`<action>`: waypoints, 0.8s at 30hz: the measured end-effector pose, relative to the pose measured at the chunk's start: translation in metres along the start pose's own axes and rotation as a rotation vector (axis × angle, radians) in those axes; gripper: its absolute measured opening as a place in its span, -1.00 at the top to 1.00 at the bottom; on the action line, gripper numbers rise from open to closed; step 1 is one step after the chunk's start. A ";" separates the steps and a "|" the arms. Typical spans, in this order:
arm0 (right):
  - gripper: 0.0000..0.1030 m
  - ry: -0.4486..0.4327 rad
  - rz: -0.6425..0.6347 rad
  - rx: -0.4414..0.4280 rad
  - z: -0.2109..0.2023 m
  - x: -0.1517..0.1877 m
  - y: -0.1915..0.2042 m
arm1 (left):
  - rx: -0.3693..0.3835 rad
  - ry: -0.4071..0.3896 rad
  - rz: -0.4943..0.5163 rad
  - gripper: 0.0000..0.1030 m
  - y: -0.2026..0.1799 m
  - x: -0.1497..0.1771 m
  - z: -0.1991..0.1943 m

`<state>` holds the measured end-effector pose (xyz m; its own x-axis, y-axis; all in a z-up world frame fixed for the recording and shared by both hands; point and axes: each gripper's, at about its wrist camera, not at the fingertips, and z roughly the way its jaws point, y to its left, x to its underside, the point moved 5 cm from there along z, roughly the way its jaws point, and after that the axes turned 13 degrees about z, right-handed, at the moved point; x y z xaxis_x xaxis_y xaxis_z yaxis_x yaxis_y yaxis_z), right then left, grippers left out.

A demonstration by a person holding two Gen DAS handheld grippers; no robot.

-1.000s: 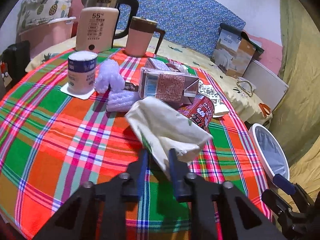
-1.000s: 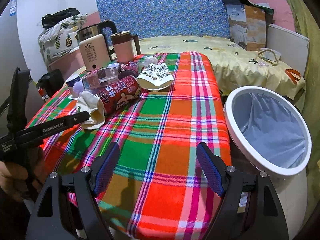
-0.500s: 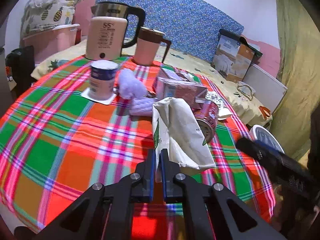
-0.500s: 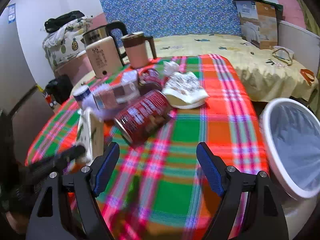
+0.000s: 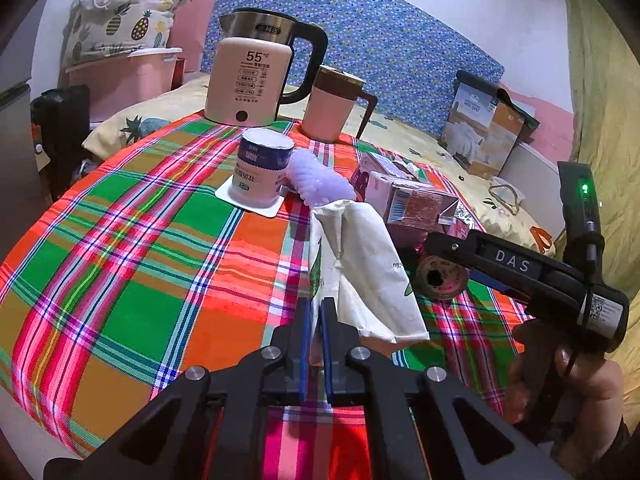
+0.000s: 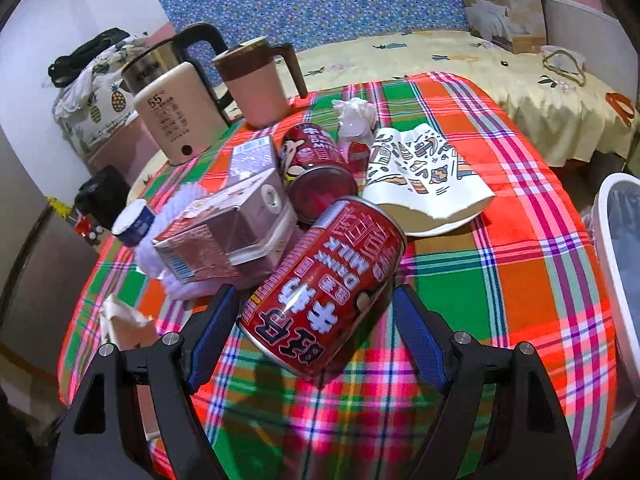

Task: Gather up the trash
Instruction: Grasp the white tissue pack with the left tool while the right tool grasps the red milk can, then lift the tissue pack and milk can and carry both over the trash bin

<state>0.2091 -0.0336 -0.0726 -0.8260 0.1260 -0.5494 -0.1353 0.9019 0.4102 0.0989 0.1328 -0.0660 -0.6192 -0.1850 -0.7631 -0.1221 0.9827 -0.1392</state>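
Observation:
My left gripper (image 5: 315, 316) is shut on a crumpled white paper bag (image 5: 360, 272) and holds it above the plaid tablecloth (image 5: 140, 280). My right gripper (image 6: 316, 320) is open, its fingers on either side of a red milk can (image 6: 324, 284) lying on its side; they do not grip it. Behind that can lie a pink carton (image 6: 232, 232), a second red can (image 6: 316, 164), a paper plate (image 6: 424, 176) and a white wad (image 6: 356, 116). A yoghurt cup (image 5: 262, 172) and a lilac wrap (image 5: 320, 180) sit to the left. The white bin (image 6: 616, 264) stands at the right edge.
A cream kettle (image 5: 252, 80) and a pink mug (image 5: 332, 108) stand at the table's far side. A bed with a yellow sheet (image 6: 480, 64) lies behind, with a cardboard box (image 5: 488, 128) on it. The right gripper's body (image 5: 520, 272) shows in the left wrist view.
My left gripper closed on the paper bag and lifted it. My right gripper moved forward and left from the table edge until its open fingers straddle the red milk can.

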 end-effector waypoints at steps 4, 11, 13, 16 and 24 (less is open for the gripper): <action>-0.53 -0.009 0.003 0.041 -0.009 -0.002 -0.014 | 0.006 -0.002 0.002 0.90 0.000 -0.001 0.001; -0.05 -0.015 -0.017 0.050 -0.011 -0.005 -0.027 | 0.011 0.003 0.015 0.90 -0.007 0.000 0.001; -0.05 -0.018 -0.023 0.035 -0.011 -0.007 -0.027 | 0.010 0.007 0.018 0.90 -0.010 0.001 0.001; -0.05 -0.029 -0.028 0.010 -0.014 -0.007 -0.029 | 0.007 0.011 0.022 0.90 -0.012 0.001 0.001; -0.04 -0.040 -0.040 -0.028 -0.033 0.003 -0.040 | 0.003 0.016 0.040 0.90 -0.021 0.002 -0.003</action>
<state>0.1936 -0.0830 -0.0666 -0.7970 0.1073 -0.5943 -0.1830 0.8949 0.4070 0.0981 0.1120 -0.0627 -0.6356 -0.1454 -0.7582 -0.0948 0.9894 -0.1102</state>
